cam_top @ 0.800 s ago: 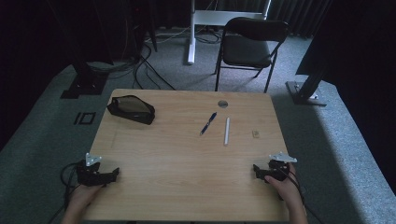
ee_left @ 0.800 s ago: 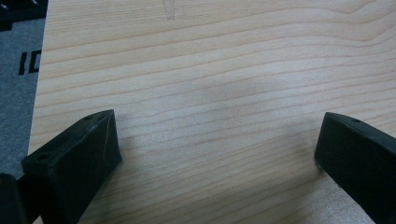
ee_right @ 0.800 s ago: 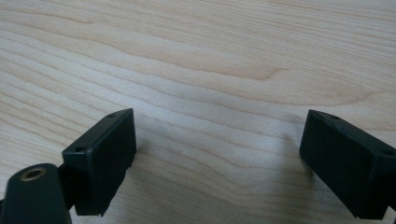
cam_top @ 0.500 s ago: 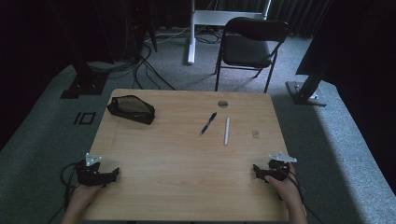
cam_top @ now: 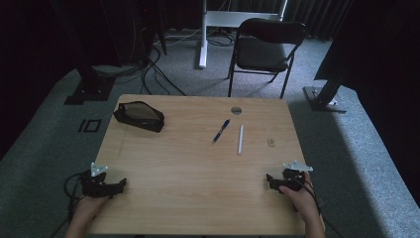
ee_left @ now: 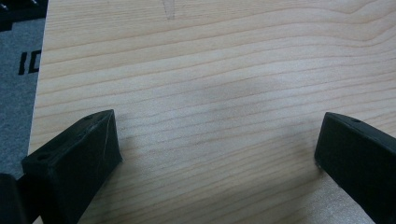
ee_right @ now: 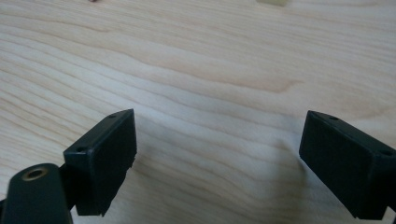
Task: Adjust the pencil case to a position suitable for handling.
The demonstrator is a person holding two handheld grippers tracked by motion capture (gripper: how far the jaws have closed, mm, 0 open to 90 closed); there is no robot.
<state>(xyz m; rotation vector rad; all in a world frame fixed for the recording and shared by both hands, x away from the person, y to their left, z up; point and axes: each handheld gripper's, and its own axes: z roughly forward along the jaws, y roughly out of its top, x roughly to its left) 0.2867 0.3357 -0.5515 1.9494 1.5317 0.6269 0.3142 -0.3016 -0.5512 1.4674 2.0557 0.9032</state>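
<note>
High view, nearest first: the left gripper (cam_top: 115,186) rests at about seven o'clock on the tabletop (cam_top: 188,198), the right gripper (cam_top: 274,181) at about five o'clock, each in a hand at the near edge. In the left gripper view and the right gripper view the fingers (ee_left: 79,158) stand spread wide over bare wood, pinching nothing. Farther off, toward one o'clock from the middle of the tabletop, lie a blue pen (cam_top: 221,131) and a white stick (cam_top: 240,139) just beside each other but apart, with a small pale block (cam_top: 271,142) to their right, nearest the right gripper. At eleven o'clock sits a dark pouch (cam_top: 139,116), well apart from the rest. Pen and stick look light, stiff and smooth, likely to roll or slip, so a pinch across the middle of the barrel should serve best; the pouch looks soft and would sag, better taken by its upper edge. Open wood lies between grippers and things, so the reach forward is free; the block sits closest to the right edge. Beyond the tabletop stand a chair (cam_top: 262,49) and a grey carpet (cam_top: 346,148).
</note>
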